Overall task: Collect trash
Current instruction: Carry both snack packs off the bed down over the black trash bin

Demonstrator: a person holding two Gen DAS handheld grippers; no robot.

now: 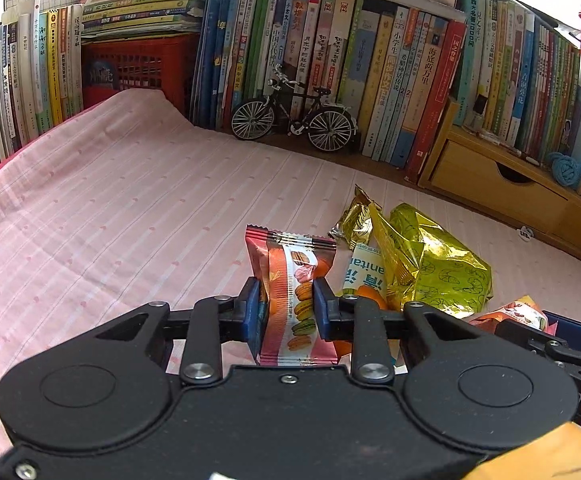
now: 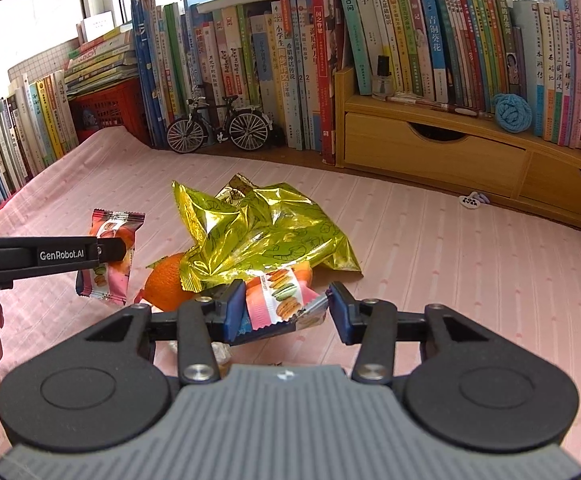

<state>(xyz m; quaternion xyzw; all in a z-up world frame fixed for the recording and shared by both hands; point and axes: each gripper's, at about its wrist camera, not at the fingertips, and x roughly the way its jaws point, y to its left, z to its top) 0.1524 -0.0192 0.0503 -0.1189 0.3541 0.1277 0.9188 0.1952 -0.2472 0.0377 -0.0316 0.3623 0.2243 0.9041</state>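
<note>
Pink-striped cloth (image 1: 110, 208) covers the tabletop on which the trash lies, with books (image 1: 370, 60) and a model bicycle (image 1: 292, 120) ranged along the back. My left gripper (image 1: 286, 308) has its fingers closed on a macaron wrapper (image 1: 290, 280), which stands upright between the pads and, seen from the right wrist, hangs clear of the cloth. My right gripper (image 2: 286, 312) has its fingers partly apart around a second macaron wrapper (image 2: 278, 300); the left pad touches it, while the right pad meets only the crimped tip, so I cannot tell whether a firm hold exists. This second wrapper lies at the near edge of the pile, just beside a crumpled gold foil bag (image 2: 262, 232) and an orange (image 2: 166, 282). Risks, as I judge them: the thin, slick film may slide from the right fingers on lifting, since the contact is at one end; closing further could pinch the foil bag's edge and drag it along; a nudge could set the orange rolling.
</note>
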